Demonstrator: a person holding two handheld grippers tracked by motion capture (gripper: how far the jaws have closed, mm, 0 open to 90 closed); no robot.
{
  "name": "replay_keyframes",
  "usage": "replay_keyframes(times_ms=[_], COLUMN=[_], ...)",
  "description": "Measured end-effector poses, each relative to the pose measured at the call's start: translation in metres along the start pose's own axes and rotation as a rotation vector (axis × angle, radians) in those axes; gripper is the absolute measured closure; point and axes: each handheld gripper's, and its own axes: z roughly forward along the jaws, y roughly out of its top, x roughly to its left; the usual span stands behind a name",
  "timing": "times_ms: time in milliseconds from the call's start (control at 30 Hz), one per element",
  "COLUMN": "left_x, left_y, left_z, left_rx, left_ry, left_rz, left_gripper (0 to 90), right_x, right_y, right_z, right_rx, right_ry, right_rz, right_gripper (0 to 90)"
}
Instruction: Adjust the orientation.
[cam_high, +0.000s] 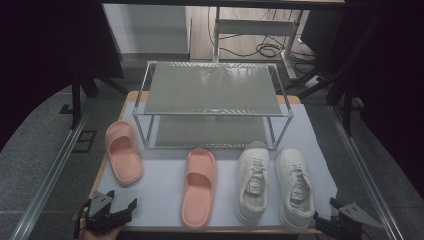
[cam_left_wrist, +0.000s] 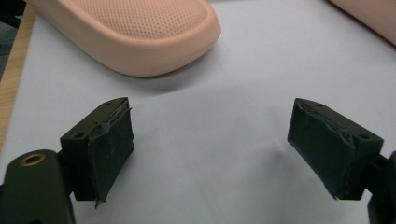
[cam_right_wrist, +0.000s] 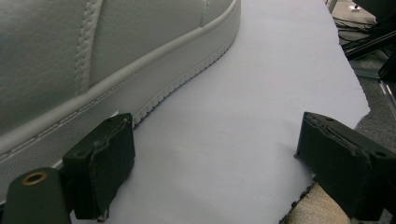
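High view: the left peach-pink foam slide sandal (cam_high: 123, 159) lies at centre left of the frame on the white sheet (cam_high: 165, 190) that covers the worktop, toe pointing up the frame, just left of the lower rack legs. The left tongs (cam_high: 121, 208) rest at the lower left corner, below that sandal and apart from it, jaws spread wide with nothing between them. The left gripper view shows the sandal's rounded, perforated end (cam_left_wrist: 140, 32) across the top of the frame, bare white sheet (cam_left_wrist: 210, 140) between the two black jaws, and the left tongs (cam_left_wrist: 210, 149) touching nothing.

A second peach-pink slide sandal (cam_high: 199, 187) lies at lower centre of the high view, well apart from the first. To its right stands a pair of white lace-up sneakers, the left one (cam_high: 252, 182) and the right one (cam_high: 295, 187) side by side, toes up the frame.

The right tongs (cam_high: 322, 215) sit at the lower right corner, just beside the right sneaker's heel. In the right gripper view the right tongs (cam_right_wrist: 215, 163) are spread wide and empty, with the sneaker's ribbed white sole (cam_right_wrist: 140, 88) close to one jaw at the left of the frame.

Behind the shoes, at upper centre, stands a two-tier metal-framed shoe rack with grey shelves (cam_high: 215, 90).
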Motion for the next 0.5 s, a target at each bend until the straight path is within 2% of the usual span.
replay_keyframes(times_ms=[400,500], left_x=[-0.001,-0.002], left_y=[0.010,0.015], left_z=[-0.003,-0.003], left_rx=[-0.009,-0.011], left_ry=[-0.020,-0.015], left_rz=[-0.024,-0.018], left_gripper=[16.1,16.3], right_x=[0.000,0.000], right_y=[0.000,0.000], right_z=[0.000,0.000], right_rx=[-0.001,-0.001], right_ry=[0.000,0.000], right_rz=[-0.001,-0.002], right_gripper=[11.7,11.7])
